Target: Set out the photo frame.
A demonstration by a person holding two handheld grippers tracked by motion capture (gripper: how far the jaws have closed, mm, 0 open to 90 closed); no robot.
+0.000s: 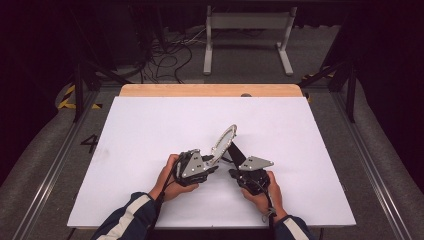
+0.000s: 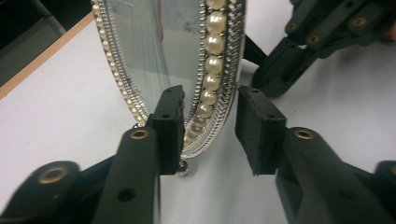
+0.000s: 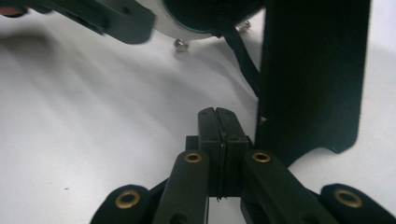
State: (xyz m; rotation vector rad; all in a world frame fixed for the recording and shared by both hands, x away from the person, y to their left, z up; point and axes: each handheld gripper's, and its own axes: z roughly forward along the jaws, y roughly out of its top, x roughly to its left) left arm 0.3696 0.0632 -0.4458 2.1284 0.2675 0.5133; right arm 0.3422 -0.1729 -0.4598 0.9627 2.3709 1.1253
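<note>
An oval silver picture frame [image 1: 224,142] with a pearl border [image 2: 212,65] stands tilted on the white table [image 1: 150,130], propped by a black stand [image 1: 238,153]. My left gripper [image 2: 210,130] is open around the frame's lower edge. One pad [image 2: 169,122] sits at the rim, while the other pad [image 2: 258,130] stands clear of it. My right gripper [image 3: 222,126] is shut with nothing seen between its pads, just left of the black stand [image 3: 308,79]. In the high view both grippers, left [image 1: 212,161] and right [image 1: 235,171], meet at the frame's base.
The white board leaves a wooden strip [image 1: 210,90] bare at the far edge. A person's hands and striped sleeves [image 1: 131,212] come in from the bottom. Cables [image 1: 167,57] and a white frame leg [image 1: 285,47] lie on the floor beyond.
</note>
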